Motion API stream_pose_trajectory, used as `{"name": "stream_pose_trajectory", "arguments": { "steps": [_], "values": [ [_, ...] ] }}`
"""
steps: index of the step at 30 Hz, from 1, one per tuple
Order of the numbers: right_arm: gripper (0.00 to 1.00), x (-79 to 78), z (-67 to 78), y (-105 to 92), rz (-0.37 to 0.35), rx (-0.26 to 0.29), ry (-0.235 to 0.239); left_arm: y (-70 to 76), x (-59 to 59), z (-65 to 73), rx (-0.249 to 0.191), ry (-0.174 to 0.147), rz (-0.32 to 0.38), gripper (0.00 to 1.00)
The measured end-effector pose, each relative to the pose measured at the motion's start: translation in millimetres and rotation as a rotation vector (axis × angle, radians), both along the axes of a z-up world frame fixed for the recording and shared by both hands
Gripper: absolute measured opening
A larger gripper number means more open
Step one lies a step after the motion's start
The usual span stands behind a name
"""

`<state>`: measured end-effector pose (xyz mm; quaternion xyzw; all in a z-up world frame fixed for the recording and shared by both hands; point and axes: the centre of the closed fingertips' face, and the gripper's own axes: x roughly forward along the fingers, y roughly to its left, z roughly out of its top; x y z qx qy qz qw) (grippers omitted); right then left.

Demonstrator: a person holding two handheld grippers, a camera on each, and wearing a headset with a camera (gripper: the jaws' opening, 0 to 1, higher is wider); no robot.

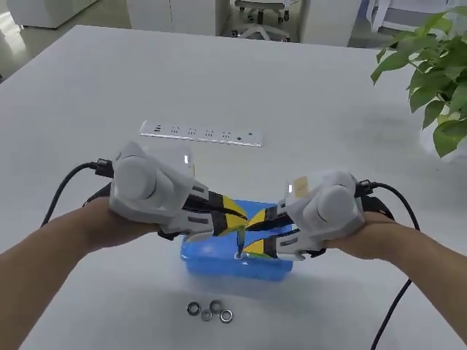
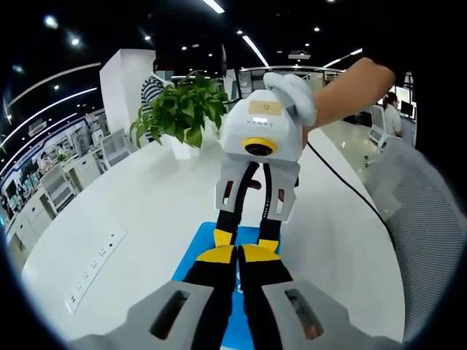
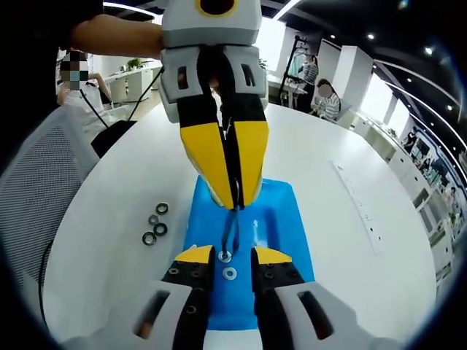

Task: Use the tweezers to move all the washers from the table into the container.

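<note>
at left, left gripper [image 1: 230, 214] clamped tight on the upper end of the tweezers [image 3: 230, 227], long axis hanging near upright, tips down inside the blue container [image 1: 208, 261]. one washer [image 3: 225, 256] right at the tips, a second [image 3: 230, 273] flat on the container floor just beside it; cannot tell whether the first is pinched or lying loose. four washers [image 3: 149, 238] clustered on the table [image 1: 87, 87], on the near side of the container, close to its wall but outside it, slightly left of centre. at right, right gripper [image 1: 256, 233] facing the left one nose to nose, jaws apart on either side of the tweezer legs, gripping nothing. judged next: lift clear of the near wall, then a short swing towards the near side, left gripper the nearer. open table all round the cluster; power strip [image 1: 201, 134] well away on the far side, plant [image 1: 438, 80] far right.
</note>
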<state>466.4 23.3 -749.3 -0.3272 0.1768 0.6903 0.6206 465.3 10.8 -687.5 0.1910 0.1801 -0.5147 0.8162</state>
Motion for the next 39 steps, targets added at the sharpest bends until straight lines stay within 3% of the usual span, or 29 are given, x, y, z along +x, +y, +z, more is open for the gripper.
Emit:
{"name": "stream_pose_trajectory", "arguments": {
  "steps": [10,23,39],
  "values": [
    [0.24,-1.8,11.9,-13.9,-0.055,0.021,0.001,-2.6,-2.9,8.9,0.002,-0.008,0.0,0.05],
    [0.31,-8.4,25.9,-33.9,-0.137,0.048,0.016,5.4,-4.5,18.3,0.009,-0.003,0.015,0.05],
    [0.41,-21.3,31.7,-56.8,-0.235,0.056,0.038,10.0,-22.7,27.3,0.013,0.001,0.006,0.05]
  ]
}}
